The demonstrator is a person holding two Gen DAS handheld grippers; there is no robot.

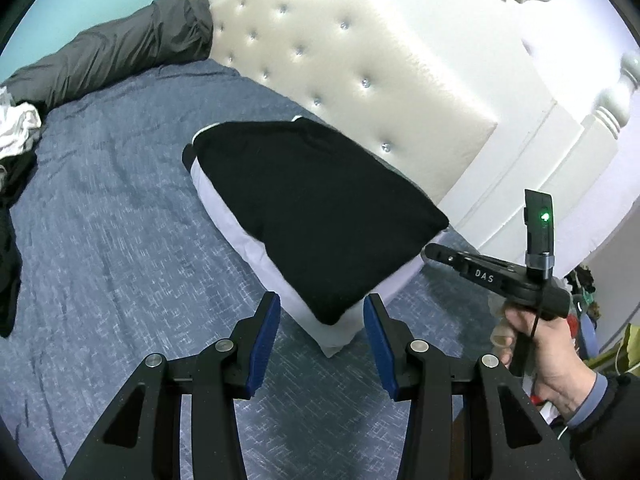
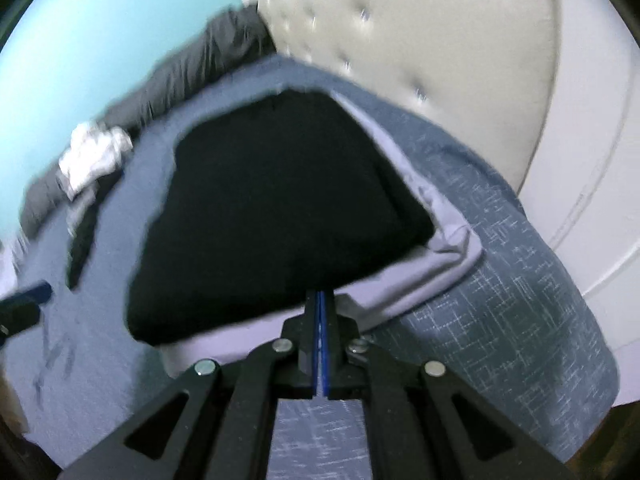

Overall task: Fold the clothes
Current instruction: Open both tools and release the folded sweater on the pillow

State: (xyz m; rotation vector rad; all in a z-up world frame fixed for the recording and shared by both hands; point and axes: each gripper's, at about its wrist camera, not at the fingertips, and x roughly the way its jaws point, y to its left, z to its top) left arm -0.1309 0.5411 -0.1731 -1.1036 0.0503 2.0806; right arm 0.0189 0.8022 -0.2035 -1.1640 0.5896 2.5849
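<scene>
A folded black garment [image 1: 312, 208] lies on top of a folded pale lavender garment [image 1: 224, 216] on the blue bedspread [image 1: 100, 240], close to the headboard. My left gripper [image 1: 322, 312] is open just above the stack's near corner, with nothing pressed between its blue pads. A hand [image 1: 548, 356] holds my right gripper [image 1: 429, 251] at the right, its tip just off the black garment's right corner. In the right wrist view the right gripper [image 2: 320, 300] is shut, pads together and empty, at the near edge of the black garment [image 2: 272, 216] and the lavender garment [image 2: 440, 264].
A cream tufted headboard [image 1: 340, 60] borders the bed behind the stack. A grey rolled duvet [image 1: 120, 52] lies along the turquoise wall. Crumpled white clothes [image 1: 16, 124] and a dark garment [image 1: 8, 240] sit at the bed's left. Clutter [image 1: 580, 280] lies beyond the bed's right edge.
</scene>
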